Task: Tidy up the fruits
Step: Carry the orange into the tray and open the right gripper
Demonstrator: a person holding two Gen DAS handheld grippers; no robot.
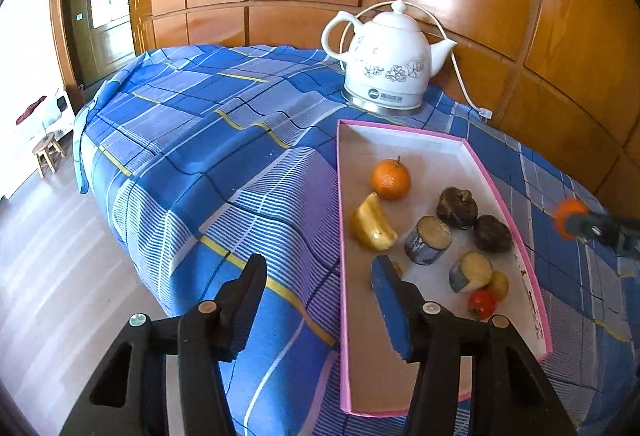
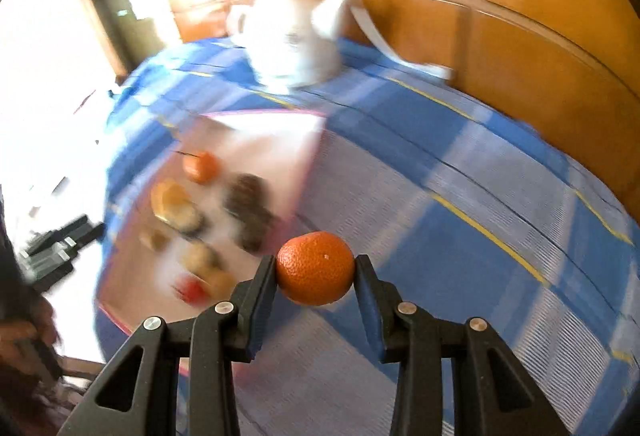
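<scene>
I note my right gripper point(image 2: 315, 266) clamped on a tangerine point(image 2: 315, 268) above the checked cloth point(image 2: 460, 171), beside the pink-rimmed tray point(image 1: 496, 179) of fruit, while my left gripper point(image 1: 320, 276) hangs empty, fingers apart.

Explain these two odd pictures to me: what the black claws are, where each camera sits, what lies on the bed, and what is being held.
The black claws are two-finger grippers, one in each of a person's hands, each carrying a forward-looking fisheye camera. The left wrist view shows the open left gripper above a pink-rimmed tray on a blue checked cloth. The tray holds a tangerine with a stem, cut and dark fruit pieces; a white kettle stands behind. The blurred right wrist view shows the right gripper clamping a second tangerine.
</scene>
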